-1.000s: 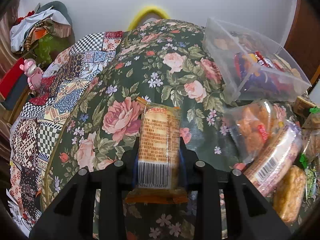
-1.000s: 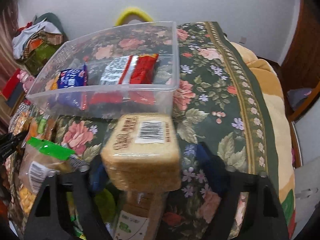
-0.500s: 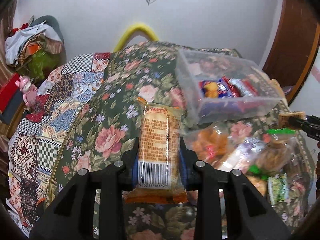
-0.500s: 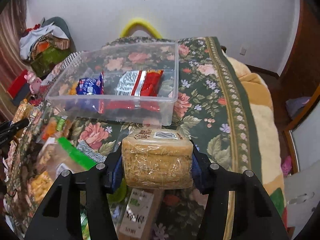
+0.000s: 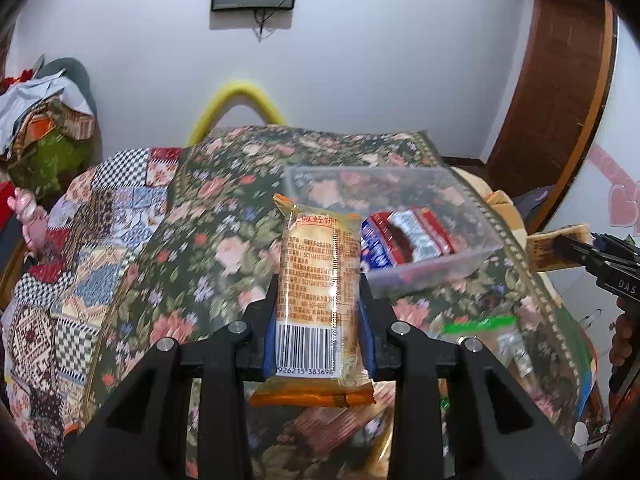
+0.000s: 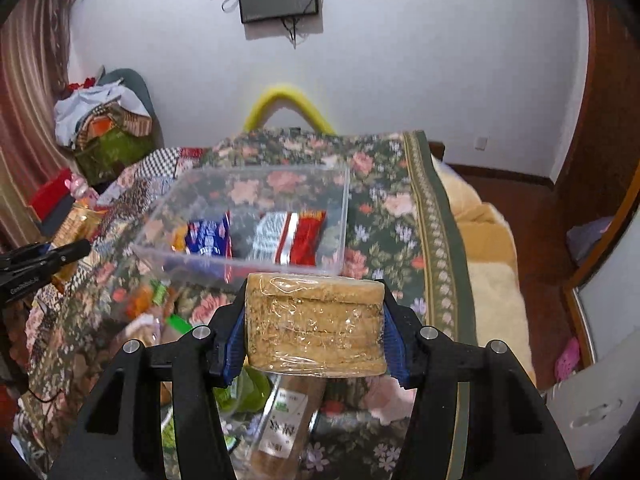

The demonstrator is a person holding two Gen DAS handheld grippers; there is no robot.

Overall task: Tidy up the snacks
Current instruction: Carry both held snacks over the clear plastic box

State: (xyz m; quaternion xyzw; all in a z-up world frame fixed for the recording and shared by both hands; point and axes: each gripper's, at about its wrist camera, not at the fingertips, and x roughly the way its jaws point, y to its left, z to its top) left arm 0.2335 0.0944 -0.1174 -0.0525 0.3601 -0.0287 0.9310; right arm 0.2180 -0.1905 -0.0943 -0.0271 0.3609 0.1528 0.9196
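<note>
Lengthwise, orange snack packet points away between left hand-held gripper fingers.

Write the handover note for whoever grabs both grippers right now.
Left gripper: jaws shut on an orange plastic-wrapped snack pack with barcode, held above the floral bedspread.
Right gripper: jaws shut on a clear-wrapped stack of tan crackers, just short of the clear plastic bin.
Done: blue and red packets lie in the bin.
Left: drop both held snacks in, then bin the loose bags in front of it.
</note>
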